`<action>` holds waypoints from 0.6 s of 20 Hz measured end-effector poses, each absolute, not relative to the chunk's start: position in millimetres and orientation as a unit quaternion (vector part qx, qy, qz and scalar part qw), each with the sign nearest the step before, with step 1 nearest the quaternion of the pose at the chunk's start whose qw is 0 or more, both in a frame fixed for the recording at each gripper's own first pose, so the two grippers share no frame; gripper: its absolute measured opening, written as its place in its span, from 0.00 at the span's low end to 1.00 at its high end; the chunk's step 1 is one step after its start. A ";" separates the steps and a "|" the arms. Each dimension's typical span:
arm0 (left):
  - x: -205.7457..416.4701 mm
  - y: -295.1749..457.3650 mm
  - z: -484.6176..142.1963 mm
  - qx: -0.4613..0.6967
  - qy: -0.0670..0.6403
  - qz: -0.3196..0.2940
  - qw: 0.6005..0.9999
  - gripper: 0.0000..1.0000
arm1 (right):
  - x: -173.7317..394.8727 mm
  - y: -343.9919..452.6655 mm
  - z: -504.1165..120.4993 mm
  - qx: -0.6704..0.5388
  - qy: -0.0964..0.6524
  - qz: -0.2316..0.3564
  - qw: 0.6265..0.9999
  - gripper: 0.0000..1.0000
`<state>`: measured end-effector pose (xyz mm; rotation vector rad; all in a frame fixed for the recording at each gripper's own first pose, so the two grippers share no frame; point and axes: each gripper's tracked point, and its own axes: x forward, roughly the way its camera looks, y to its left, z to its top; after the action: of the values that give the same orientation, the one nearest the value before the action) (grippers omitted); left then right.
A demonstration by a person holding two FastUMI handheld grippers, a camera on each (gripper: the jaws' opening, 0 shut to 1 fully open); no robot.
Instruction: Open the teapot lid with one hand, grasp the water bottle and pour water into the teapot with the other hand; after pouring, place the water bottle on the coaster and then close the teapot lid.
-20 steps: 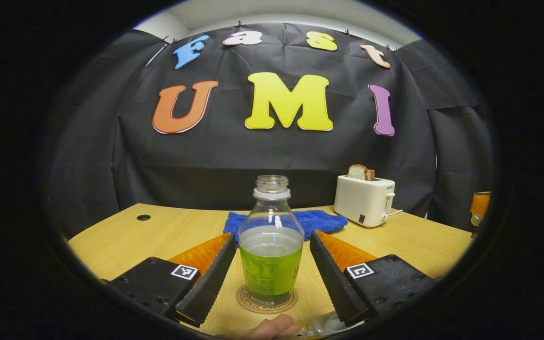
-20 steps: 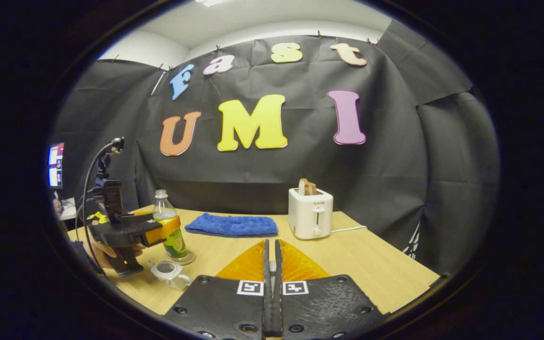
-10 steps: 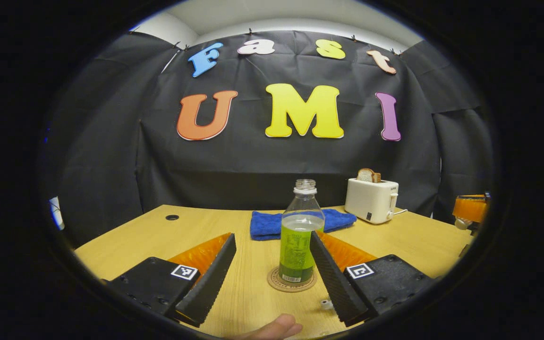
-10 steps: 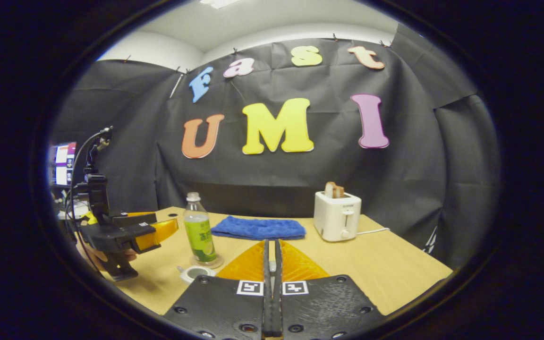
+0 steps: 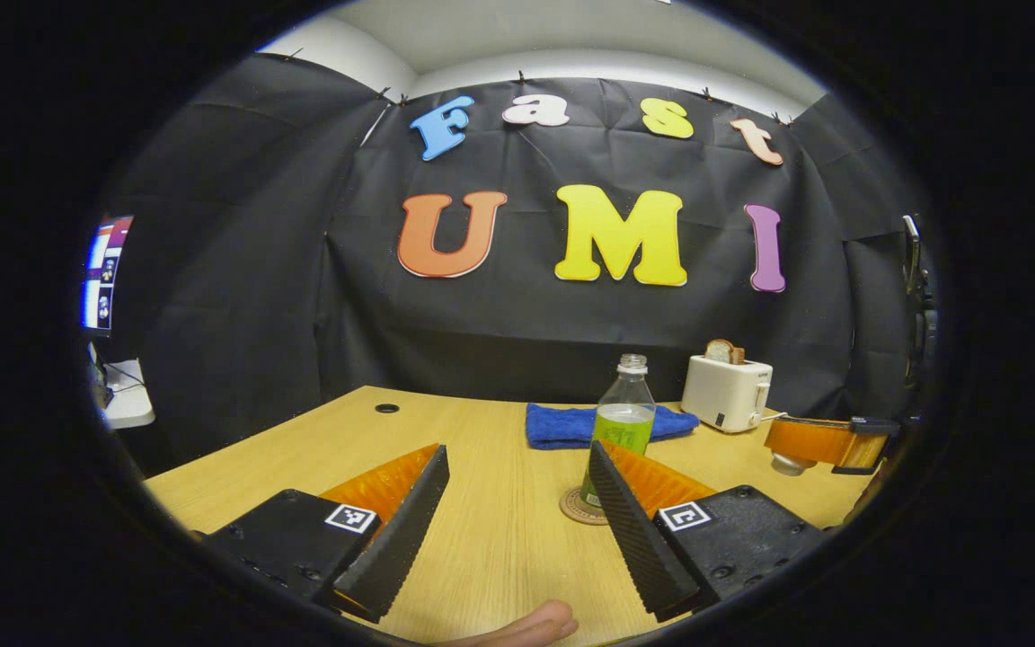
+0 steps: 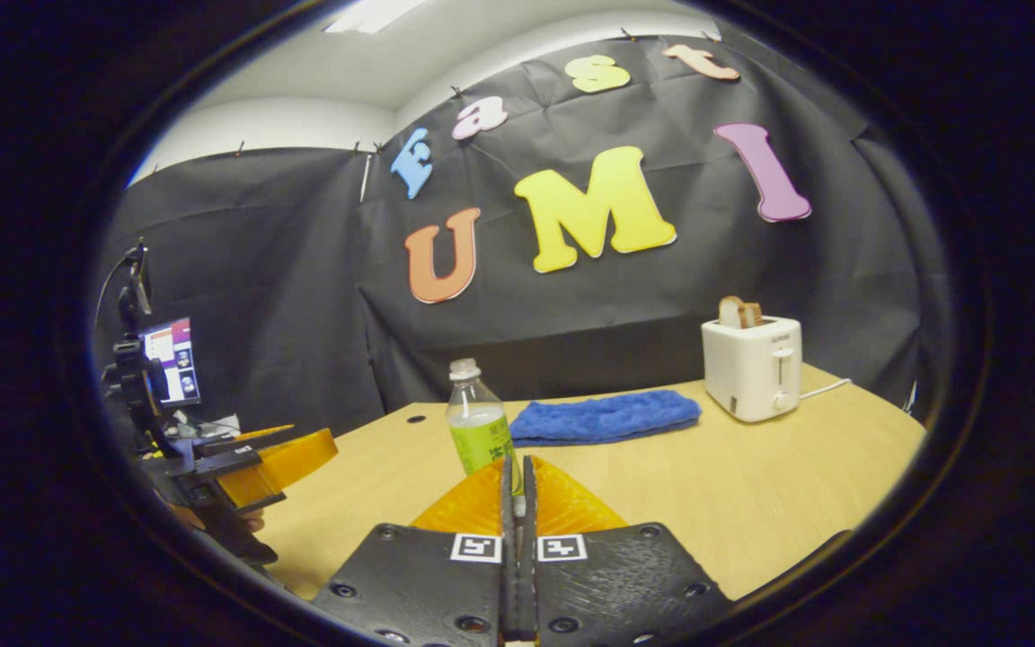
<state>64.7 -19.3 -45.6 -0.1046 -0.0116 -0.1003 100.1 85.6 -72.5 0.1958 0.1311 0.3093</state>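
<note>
The capless water bottle (image 5: 623, 422), part full with a green label, stands upright on the round coaster (image 5: 579, 509). My left gripper (image 5: 517, 454) is open and well back from it, holding nothing. In the right gripper view the bottle (image 6: 479, 422) stands just beyond my right gripper (image 6: 517, 460), whose fingers are shut together on a small pale piece. In the left gripper view the right gripper (image 5: 774, 440) hangs over the table's right side with the white teapot lid (image 5: 785, 464) under its tips. The left gripper (image 6: 324, 442) shows at the left, held by a hand.
A blue cloth (image 5: 571, 422) lies behind the bottle, and a white toaster (image 5: 727, 394) with bread stands at the back right. A cable hole (image 5: 386, 408) sits in the wooden table (image 5: 490, 539) at the back left. A monitor (image 6: 171, 361) glows at the far left.
My left gripper has drawn back from the bottle, which stays on the coaster and now looks much smaller. The right gripper view has tilted and swung left; the open teapot has left both views.
</note>
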 end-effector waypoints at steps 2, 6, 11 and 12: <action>55.9 -13.4 -45.6 -0.048 -0.006 -0.050 0.998 0.98 | 107.9 100.3 -82.3 0.090 0.073 0.164 0.980 0.00; 40.1 -4.2 -49.9 -0.021 0.009 -0.054 0.998 0.98 | 123.4 118.4 -102.6 0.074 0.084 0.161 0.981 0.00; 31.8 -3.9 -50.3 -0.026 0.031 -0.063 0.997 0.98 | 133.5 129.7 -103.1 0.051 0.061 0.146 0.986 0.00; 30.2 -4.5 -51.2 -0.026 0.035 -0.065 0.997 0.98 | 132.1 129.1 -104.6 0.050 0.056 0.144 0.987 0.00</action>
<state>30.2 -4.5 -51.2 -0.0514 0.0701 -0.1292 132.1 129.1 -104.6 0.1013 0.1135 0.2884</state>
